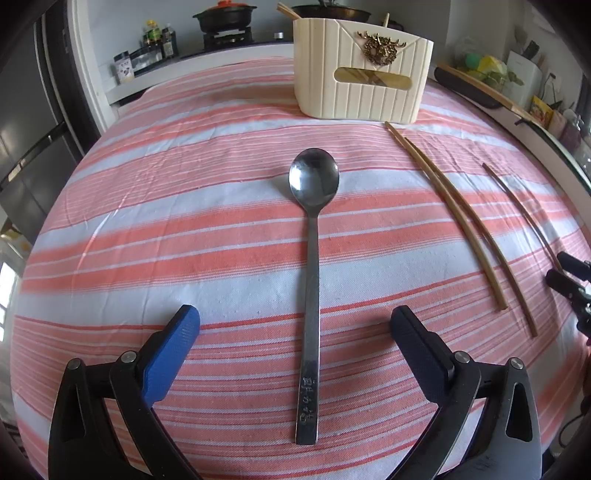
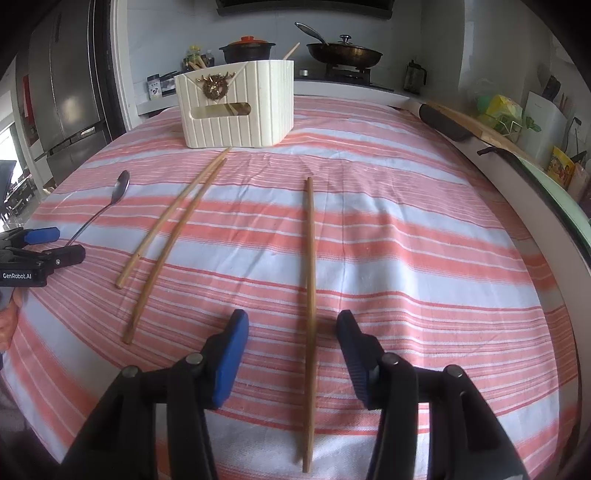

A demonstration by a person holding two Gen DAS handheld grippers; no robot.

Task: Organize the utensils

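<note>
A steel spoon (image 1: 312, 280) lies on the striped cloth, handle toward me, between the fingers of my open left gripper (image 1: 295, 314). A single wooden chopstick (image 2: 309, 280) lies between the fingers of my open right gripper (image 2: 291, 317). A pair of chopsticks (image 2: 166, 236) lies to its left; it also shows in the left wrist view (image 1: 458, 218). A cream utensil holder (image 1: 360, 70) stands at the far side with chopsticks inside. The spoon (image 2: 110, 203) and left gripper (image 2: 55, 245) also show in the right wrist view.
The table carries a red and white striped cloth (image 1: 184, 229). Behind it a stove counter holds a black pot (image 1: 225, 16), a wok (image 2: 343, 51) and bottles (image 1: 159, 38). A fridge (image 2: 70, 85) stands at left. Clutter (image 2: 517, 110) sits along the right edge.
</note>
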